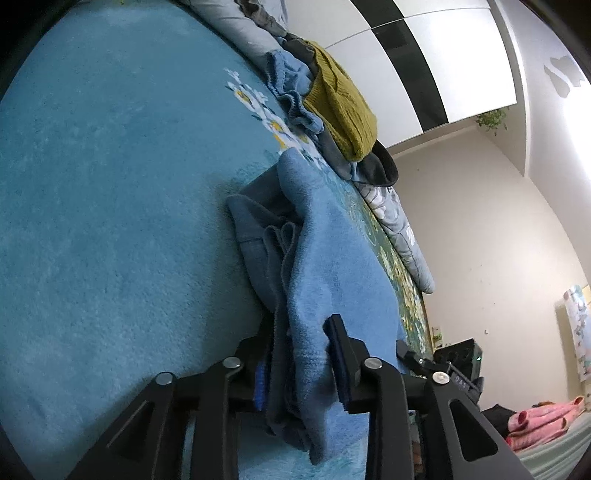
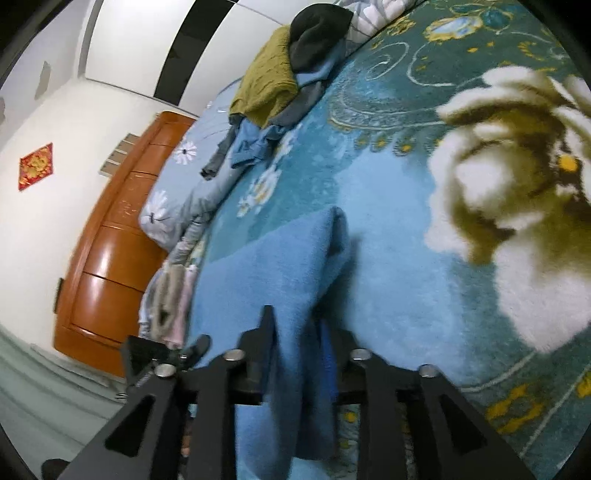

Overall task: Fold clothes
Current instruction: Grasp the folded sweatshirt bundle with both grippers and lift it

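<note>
A light blue fleece garment (image 1: 314,243) lies partly folded on a teal blanket (image 1: 110,184), with a grey-blue inner layer showing. My left gripper (image 1: 299,354) is shut on a bunched edge of this garment. In the right wrist view the same blue garment (image 2: 269,266) runs back between the fingers, and my right gripper (image 2: 299,332) is shut on its other edge. Both grippers hold the cloth low over the blanket.
A pile of unfolded clothes, with a mustard knit sweater (image 1: 340,99) and a dark hat (image 2: 317,22), lies at the blanket's far edge. A wooden headboard (image 2: 110,240) stands beyond a grey flowered quilt (image 2: 173,206). Pink cloth (image 1: 543,417) lies farther off.
</note>
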A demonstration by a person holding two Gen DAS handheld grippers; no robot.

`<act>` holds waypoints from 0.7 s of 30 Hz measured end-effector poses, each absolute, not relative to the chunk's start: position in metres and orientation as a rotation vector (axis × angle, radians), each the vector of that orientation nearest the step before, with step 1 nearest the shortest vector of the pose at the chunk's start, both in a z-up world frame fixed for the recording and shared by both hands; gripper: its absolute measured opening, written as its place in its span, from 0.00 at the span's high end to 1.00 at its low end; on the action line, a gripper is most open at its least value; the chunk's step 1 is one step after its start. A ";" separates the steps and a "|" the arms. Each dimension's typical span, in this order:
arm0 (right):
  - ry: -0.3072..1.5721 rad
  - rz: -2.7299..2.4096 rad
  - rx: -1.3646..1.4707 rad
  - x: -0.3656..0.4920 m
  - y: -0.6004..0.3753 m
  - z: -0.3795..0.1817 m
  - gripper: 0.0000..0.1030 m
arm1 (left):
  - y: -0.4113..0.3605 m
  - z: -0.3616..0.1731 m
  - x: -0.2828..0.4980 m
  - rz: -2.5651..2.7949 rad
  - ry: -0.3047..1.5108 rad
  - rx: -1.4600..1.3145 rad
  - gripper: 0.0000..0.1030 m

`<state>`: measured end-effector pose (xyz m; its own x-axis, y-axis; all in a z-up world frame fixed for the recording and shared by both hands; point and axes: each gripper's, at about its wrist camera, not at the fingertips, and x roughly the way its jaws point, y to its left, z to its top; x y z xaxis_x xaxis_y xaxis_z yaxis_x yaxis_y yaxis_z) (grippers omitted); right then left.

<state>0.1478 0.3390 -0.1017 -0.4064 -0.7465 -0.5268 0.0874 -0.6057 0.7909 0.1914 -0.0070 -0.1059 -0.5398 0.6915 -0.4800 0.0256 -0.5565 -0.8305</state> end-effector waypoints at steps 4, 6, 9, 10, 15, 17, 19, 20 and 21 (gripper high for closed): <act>-0.996 -2.020 1.263 0.149 0.338 -0.111 0.69 | -0.006 -0.108 0.191 2.126 -1.173 -1.188 0.66; -1.003 -2.005 1.259 0.149 0.334 -0.111 0.69 | -0.005 -0.106 0.191 2.127 -1.161 -1.189 0.69; -1.019 -1.974 1.249 0.149 0.328 -0.109 0.83 | -0.003 -0.101 0.190 2.134 -1.136 -1.182 0.70; -1.026 -1.967 1.244 0.149 0.327 -0.109 0.86 | -0.003 -0.099 0.190 2.134 -1.132 -1.178 0.74; -1.068 -1.958 1.234 0.148 0.327 -0.097 0.90 | -0.002 -0.077 0.186 2.139 -1.097 -1.142 0.77; -1.057 -1.967 1.208 0.149 0.324 -0.084 0.90 | -0.002 -0.065 0.185 2.145 -1.077 -1.121 0.78; -1.032 -1.983 1.181 0.151 0.320 -0.068 0.90 | -0.007 -0.053 0.185 2.145 -1.079 -1.085 0.78; -1.022 -1.986 1.168 0.152 0.317 -0.060 0.90 | -0.012 -0.047 0.186 2.142 -1.087 -1.063 0.78; -1.019 -1.983 1.156 0.152 0.315 -0.053 0.90 | -0.017 -0.041 0.187 2.139 -1.096 -1.041 0.78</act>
